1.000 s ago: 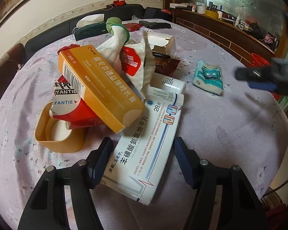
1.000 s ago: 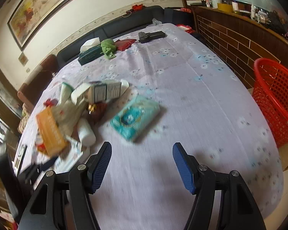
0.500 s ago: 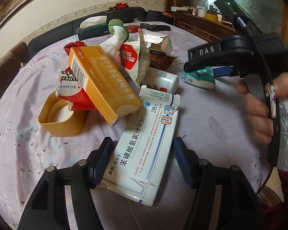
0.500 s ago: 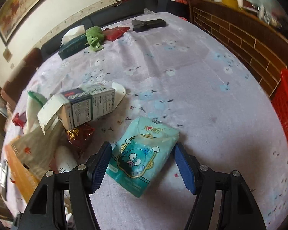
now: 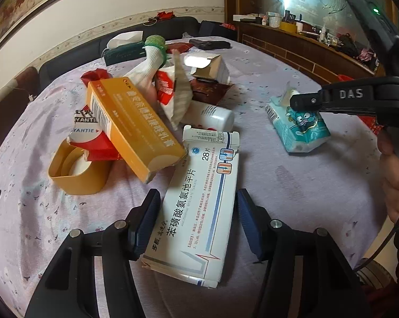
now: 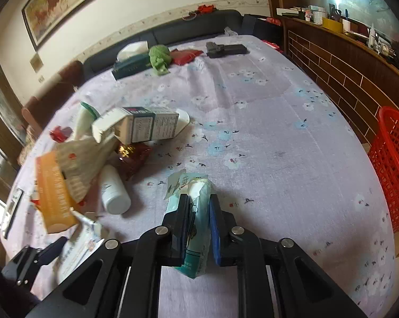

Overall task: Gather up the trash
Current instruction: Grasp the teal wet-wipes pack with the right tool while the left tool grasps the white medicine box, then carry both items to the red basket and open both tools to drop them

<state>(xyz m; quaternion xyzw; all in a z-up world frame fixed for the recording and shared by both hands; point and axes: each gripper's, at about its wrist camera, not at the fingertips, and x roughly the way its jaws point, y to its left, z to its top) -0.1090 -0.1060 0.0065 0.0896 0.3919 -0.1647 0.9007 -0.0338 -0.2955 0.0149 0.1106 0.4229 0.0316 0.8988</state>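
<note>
right gripper (image 6: 198,220) squeezing soft teal tissue pack (image 6: 196,228), crinkled plastic

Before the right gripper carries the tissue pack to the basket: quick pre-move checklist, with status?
1. Right gripper shut on tissue pack: ok, both pads press its sides.
2. Pack clear of the tablecloth: cannot tell; in the left wrist view it looks still low over the cloth.
3. Path to red basket: ok, only bare cloth lies between.
4. Pack clear of the white bottle and the rest of the pile: ok, apart.
5. Left gripper out of the way: ok, open around the white pill box, well to the left.
6. Basket has room: cannot tell, its inside is mostly out of view.
</note>
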